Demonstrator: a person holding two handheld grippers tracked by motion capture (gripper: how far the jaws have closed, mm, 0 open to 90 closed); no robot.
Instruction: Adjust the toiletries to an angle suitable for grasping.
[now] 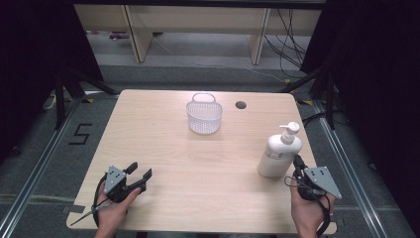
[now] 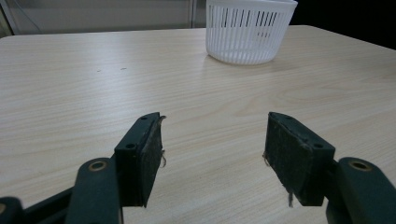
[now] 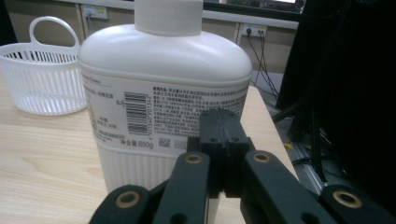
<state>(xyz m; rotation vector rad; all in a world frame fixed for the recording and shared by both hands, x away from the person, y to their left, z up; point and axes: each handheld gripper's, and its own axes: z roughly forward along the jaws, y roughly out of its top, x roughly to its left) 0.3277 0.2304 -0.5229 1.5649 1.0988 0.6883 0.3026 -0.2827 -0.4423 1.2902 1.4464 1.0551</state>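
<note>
Two tools rest low over the tabletop [image 1: 198, 163]: the left tool [image 1: 140, 174] gapes wide over bare wood, while the right tool [image 3: 219, 122], jaws pressed together, sits just beside the upright white pump bottle [image 1: 280, 151] near the right edge; a white basket [image 1: 204, 117] stands well apart.

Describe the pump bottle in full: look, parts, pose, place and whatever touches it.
The pump bottle is white, plastic by its look, with a ribbed lower body, rounded shoulders and a white pump head on top. A printed label carries a barcode and small text, including 650g. It stands upright on the table near the right edge, apart from the white basket. The right gripper, jaws closed together, sits just in front of it; contact cannot be told.
</note>
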